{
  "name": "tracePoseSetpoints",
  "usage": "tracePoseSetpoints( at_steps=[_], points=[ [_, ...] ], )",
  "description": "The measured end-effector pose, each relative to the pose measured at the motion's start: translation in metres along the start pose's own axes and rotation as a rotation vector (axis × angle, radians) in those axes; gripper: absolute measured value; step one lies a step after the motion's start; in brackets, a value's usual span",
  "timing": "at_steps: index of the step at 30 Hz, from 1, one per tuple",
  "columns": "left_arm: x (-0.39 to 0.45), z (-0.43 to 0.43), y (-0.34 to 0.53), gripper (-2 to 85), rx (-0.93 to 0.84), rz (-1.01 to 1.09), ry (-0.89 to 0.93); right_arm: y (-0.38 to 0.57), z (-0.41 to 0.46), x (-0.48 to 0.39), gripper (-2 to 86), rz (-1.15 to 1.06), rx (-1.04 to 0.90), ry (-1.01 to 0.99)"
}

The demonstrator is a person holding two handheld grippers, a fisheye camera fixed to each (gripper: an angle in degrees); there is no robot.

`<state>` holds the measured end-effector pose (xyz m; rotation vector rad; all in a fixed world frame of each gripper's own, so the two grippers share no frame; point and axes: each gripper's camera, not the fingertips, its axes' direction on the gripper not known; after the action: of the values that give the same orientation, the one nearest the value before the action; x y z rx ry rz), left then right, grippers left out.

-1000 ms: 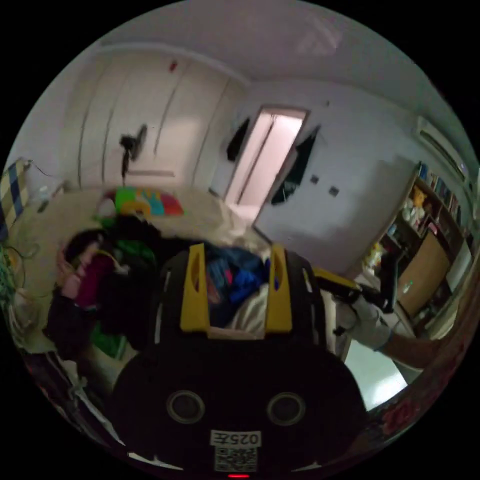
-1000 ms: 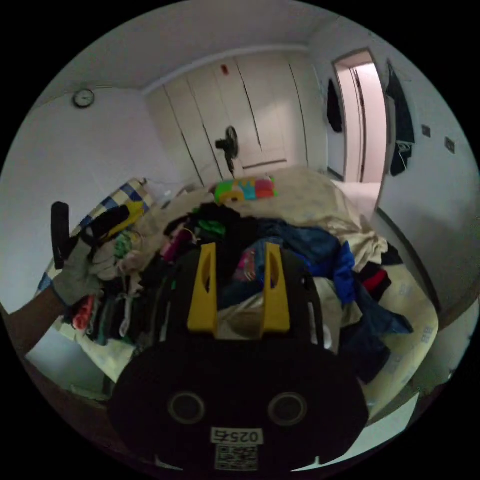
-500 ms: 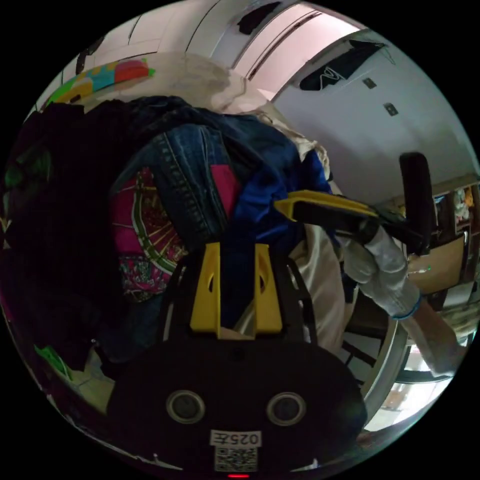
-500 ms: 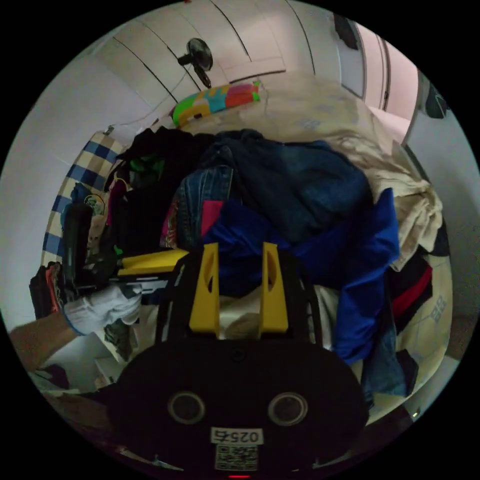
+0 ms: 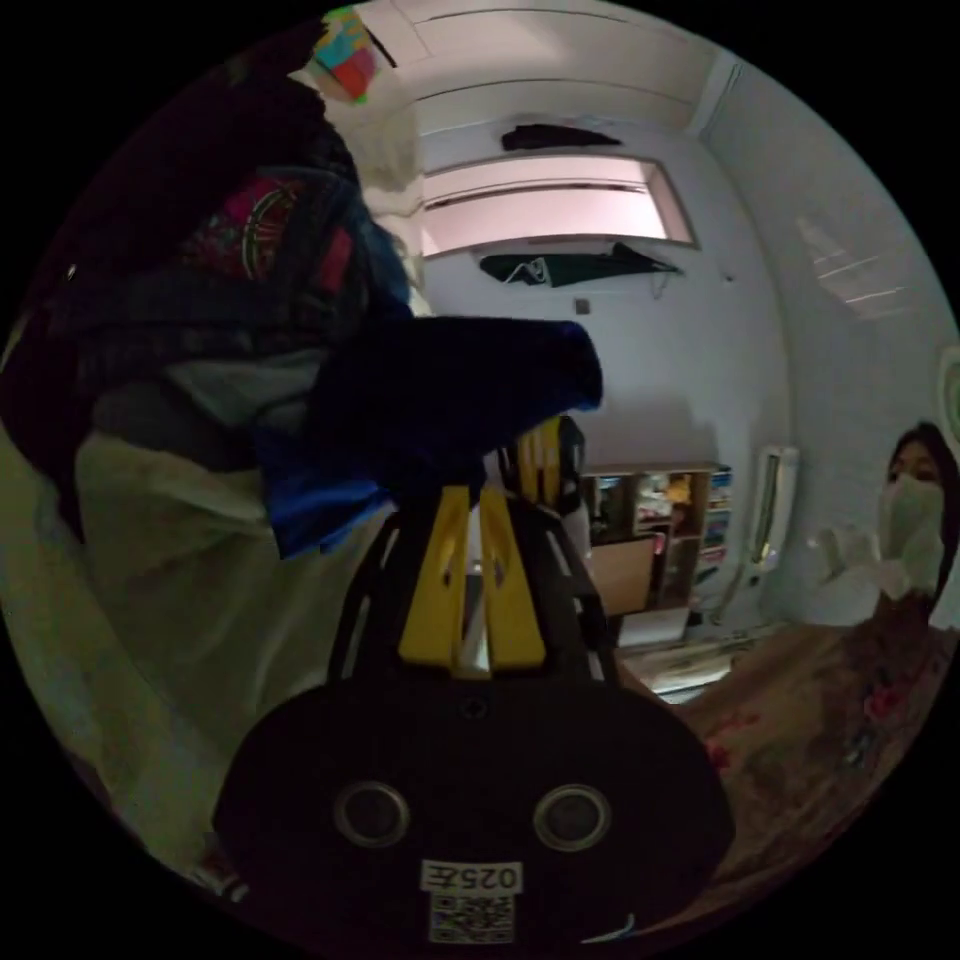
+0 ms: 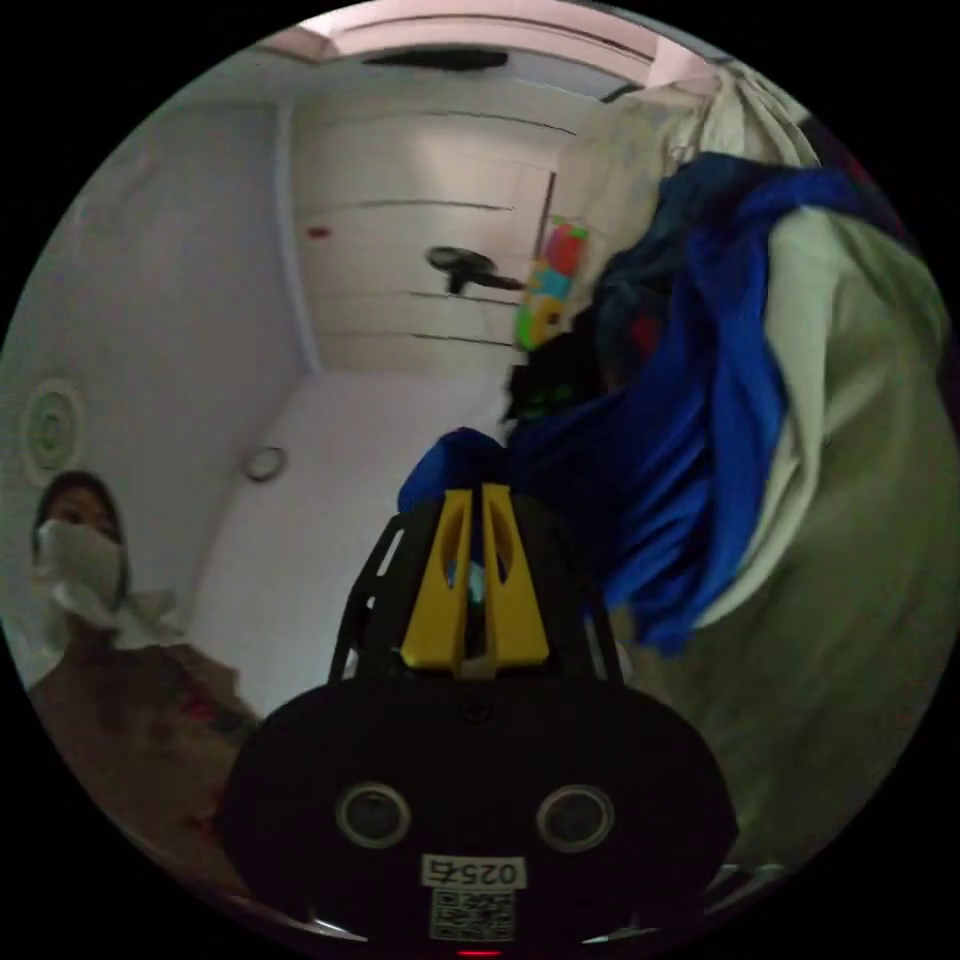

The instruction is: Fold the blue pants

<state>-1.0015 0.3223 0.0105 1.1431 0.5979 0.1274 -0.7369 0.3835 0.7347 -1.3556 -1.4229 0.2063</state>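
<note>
Half a second ago both my grippers were just reaching the heap on the bed; now the left gripper (image 5: 470, 495) and right gripper (image 6: 468, 490) each have fingers pinching the bright blue soft fabric pants (image 6: 690, 440), lifted clear of the mixed clothes pile (image 5: 200, 270). So pickup looks done and spreading can follow. The pants' long axis seems to run from my fingers back toward the pile, trailing over the cream bedsheet (image 6: 860, 520) at the bed's edge.

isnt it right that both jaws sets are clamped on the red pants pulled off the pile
Not quite: the pants are blue, not red. The right gripper view shows the right gripper with its jaws closed on the blue pants, and the left gripper view shows the left gripper closed on the same blue cloth.
</note>
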Motion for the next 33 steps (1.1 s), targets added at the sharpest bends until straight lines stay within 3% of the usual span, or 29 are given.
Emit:
tracePoseSetpoints(
  at_steps=[4,7,13,15,18,22,26,28,31,33],
  points=[
    [0.065,-0.053,0.040,-0.8,0.037,0.094,0.109,0.077,-0.052,-0.058,-0.9,-0.038,0.171,-0.255],
    [0.130,-0.094,0.054,-0.3,0.013,0.270,0.176,0.125,-0.082,-0.136,-0.9,-0.219,0.221,-0.359],
    [0.295,-0.173,0.110,8.5,0.038,0.900,-0.092,0.225,-0.131,-0.313,-0.9,-0.602,0.311,-0.542],
    [0.341,-0.192,0.156,12.7,0.116,1.133,-0.199,0.276,-0.158,-0.370,-0.9,-0.726,0.393,-0.525],
    [0.368,-0.188,0.209,14.3,0.115,1.323,-0.260,0.354,-0.193,-0.430,-0.8,-0.895,0.502,-0.395],
    [0.374,-0.161,0.250,10.8,-0.083,1.357,-0.066,0.452,-0.234,-0.472,-0.8,-1.003,0.636,-0.264],
    [0.372,-0.132,0.278,4.9,-0.330,1.255,0.278,0.560,-0.294,-0.497,-0.7,-1.086,0.805,-0.118],
    [0.376,-0.125,0.286,2.1,-0.368,1.216,0.301,0.604,-0.327,-0.497,-0.7,-1.079,0.887,-0.006],
    [0.370,-0.093,0.288,-0.6,-0.503,1.051,0.452,0.680,-0.394,-0.475,-0.6,-0.917,1.065,0.213],
    [0.359,-0.046,0.302,-1.1,-0.678,0.897,0.533,0.735,-0.448,-0.441,-0.6,-0.675,1.158,0.402]
  ],
)
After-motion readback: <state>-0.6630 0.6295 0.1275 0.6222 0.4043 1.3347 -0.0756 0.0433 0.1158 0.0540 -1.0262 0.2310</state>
